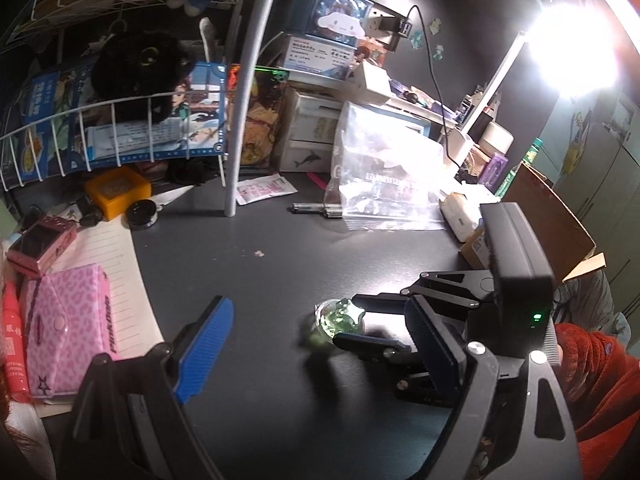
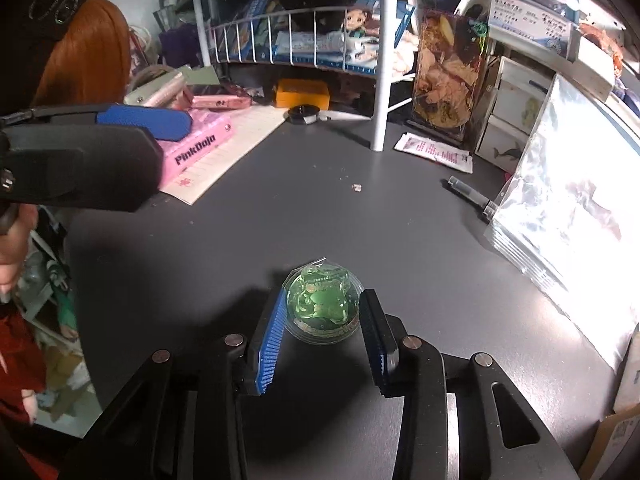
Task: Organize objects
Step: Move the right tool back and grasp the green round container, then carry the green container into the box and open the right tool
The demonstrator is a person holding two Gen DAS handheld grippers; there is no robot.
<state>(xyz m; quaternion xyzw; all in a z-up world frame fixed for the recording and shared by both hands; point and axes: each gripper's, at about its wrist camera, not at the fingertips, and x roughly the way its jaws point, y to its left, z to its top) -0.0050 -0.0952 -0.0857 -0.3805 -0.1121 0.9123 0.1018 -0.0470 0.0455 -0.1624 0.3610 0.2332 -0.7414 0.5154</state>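
A small round clear case with a green figure inside (image 2: 322, 306) lies on the dark desk (image 2: 320, 208). My right gripper (image 2: 323, 312) is open around it, one blue pad on each side, the left pad touching its edge. The case also shows in the left wrist view (image 1: 338, 320) between the right gripper's fingers (image 1: 376, 304). My left gripper (image 1: 320, 344) is open wide and empty above the desk, just left of the case; it shows in the right wrist view at the left (image 2: 144, 120).
A pink leopard pouch (image 1: 68, 332), a pink camera (image 1: 40, 244) and a lined notebook (image 1: 116, 264) lie at the left. A white wire rack (image 1: 248, 80), an orange box (image 1: 118, 190), clear plastic bags (image 1: 384, 184), pens (image 1: 316, 210) and a cardboard box (image 1: 548, 224) ring the desk.
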